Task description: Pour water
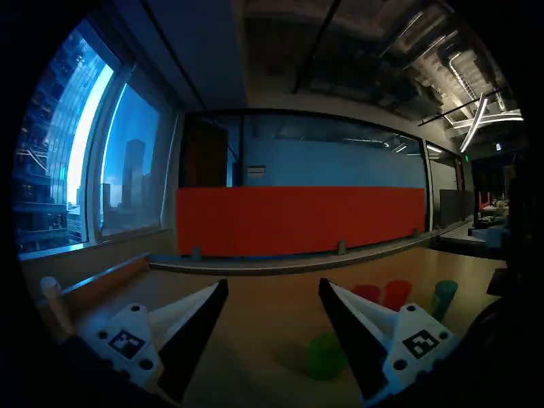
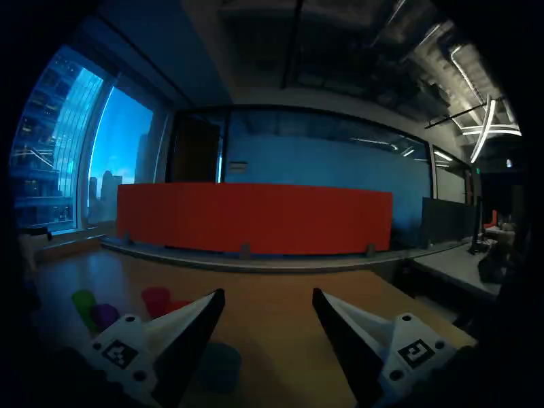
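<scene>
Left gripper, right gripper: both wide open, empty. Risk: dim light, clustered cups; a neighbour likely toppled when grasping.

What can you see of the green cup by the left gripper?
The green cup stands upright on the wooden table. It looks like translucent plastic, with a dim shadow to its left. It sits ahead of the open left gripper, its right edge hidden behind one finger. Contents can't be told.
</scene>
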A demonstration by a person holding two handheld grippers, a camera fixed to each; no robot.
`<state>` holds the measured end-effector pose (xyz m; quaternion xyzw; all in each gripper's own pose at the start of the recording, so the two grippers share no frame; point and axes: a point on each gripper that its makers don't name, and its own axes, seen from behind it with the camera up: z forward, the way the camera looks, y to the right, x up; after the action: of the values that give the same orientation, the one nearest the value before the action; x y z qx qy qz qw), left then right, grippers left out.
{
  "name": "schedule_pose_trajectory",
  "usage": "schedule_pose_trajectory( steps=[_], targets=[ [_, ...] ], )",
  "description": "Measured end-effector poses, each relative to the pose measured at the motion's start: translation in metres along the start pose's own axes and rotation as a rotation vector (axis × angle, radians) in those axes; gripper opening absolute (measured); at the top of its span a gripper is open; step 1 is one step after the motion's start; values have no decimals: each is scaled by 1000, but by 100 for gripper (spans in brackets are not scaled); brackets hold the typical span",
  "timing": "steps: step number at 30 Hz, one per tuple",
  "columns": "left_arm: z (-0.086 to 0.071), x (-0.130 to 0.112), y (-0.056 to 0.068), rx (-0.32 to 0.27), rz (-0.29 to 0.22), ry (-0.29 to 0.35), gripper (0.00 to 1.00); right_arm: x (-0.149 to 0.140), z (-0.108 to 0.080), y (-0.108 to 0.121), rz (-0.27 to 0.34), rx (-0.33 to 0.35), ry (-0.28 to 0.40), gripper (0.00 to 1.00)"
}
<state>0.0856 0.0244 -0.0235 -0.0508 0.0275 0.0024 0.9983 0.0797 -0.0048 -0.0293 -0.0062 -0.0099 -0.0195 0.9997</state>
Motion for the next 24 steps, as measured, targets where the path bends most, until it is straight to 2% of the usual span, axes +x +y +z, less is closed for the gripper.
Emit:
schedule_pose_trajectory(
  steps=[9,18,24],
  targets=[
    [3,1,4,25,-4,22,99,11,-2,0,-1,-10,12,100],
    [4,-5,0,63,19,31,99,20,-4,3,-2,-17,19,100],
    [6,-20,1,62,6,28,99,19,-2,1,-12,-16,10,100]
  ],
)
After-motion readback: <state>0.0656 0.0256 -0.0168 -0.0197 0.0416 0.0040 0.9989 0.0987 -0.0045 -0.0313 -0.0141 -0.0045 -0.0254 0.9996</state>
